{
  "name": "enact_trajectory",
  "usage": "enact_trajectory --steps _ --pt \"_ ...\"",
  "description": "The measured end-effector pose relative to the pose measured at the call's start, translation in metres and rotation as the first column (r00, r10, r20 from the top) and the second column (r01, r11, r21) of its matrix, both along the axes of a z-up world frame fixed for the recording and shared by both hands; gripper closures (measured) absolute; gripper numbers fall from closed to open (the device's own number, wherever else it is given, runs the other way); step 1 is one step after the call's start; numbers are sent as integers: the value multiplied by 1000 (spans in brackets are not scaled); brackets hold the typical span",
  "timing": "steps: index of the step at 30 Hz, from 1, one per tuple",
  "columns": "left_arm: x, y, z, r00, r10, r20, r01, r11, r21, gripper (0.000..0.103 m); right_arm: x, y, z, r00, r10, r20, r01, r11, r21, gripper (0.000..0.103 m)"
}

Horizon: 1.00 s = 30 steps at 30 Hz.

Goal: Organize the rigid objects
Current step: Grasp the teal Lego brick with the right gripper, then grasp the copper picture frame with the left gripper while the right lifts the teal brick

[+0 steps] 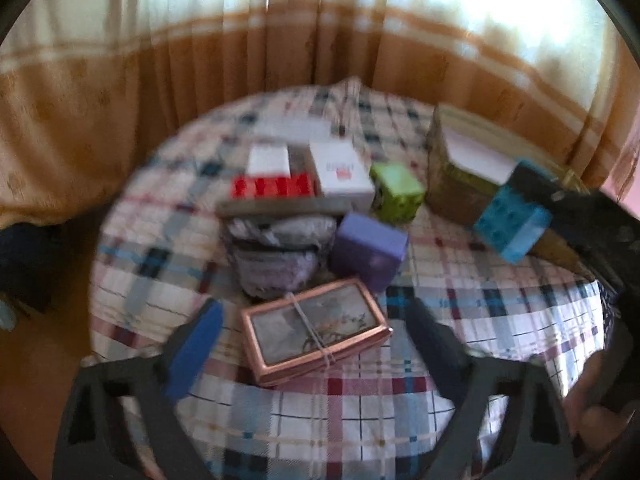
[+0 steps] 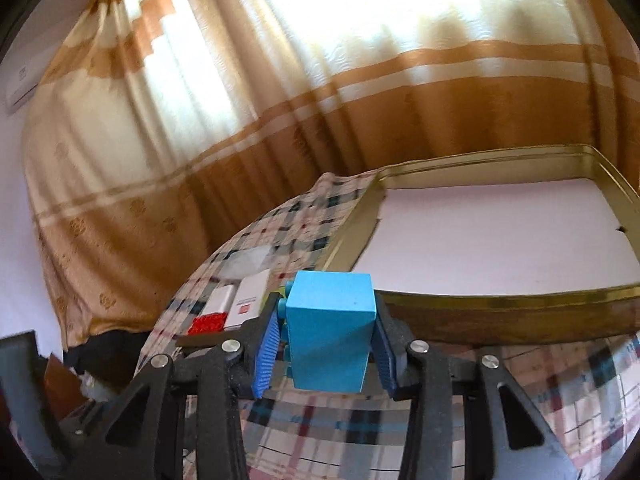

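Blue brick (image 2: 332, 332) in right tool (image 2: 326, 344); gold tin (image 2: 500, 312) just beyond; plaid cloth (image 2: 320, 420) below

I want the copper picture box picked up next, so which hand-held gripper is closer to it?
Left. The left hand-held gripper is open around the copper box. The right hand-held gripper holds a blue block by the tin tray.

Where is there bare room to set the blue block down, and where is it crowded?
Free: the white-lined floor of the gold tin, bare inside its rim, and the checked cloth between the copper-framed box and the tin. Crowded: the cluster of white boxes, red brick, green cube and purple block.
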<state>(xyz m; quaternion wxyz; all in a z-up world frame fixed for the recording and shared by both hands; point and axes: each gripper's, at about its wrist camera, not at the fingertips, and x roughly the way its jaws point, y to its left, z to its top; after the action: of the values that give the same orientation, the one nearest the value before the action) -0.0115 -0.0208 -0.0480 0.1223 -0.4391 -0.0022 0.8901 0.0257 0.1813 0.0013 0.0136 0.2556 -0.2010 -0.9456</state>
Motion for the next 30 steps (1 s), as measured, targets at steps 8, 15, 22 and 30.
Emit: enact_trajectory --steps 8,15,22,30 --pt "2 -12 -3 1000 2 8 -3 997 75 20 1 4 -1 1000 -2 -2 2 1000 -10 58" --pt "17 -23 14 995 2 -97 12 991 136 20 17 14 5 997 -57 -51 57 998 6 58" --pt "33 -2 51 953 -75 -292 121 982 142 19 41 45 24 968 -205 -147 215 975 58 58" --pt "17 57 77 905 -170 -391 245 957 152 19 34 93 25 924 -352 -148 374 912 170 58"
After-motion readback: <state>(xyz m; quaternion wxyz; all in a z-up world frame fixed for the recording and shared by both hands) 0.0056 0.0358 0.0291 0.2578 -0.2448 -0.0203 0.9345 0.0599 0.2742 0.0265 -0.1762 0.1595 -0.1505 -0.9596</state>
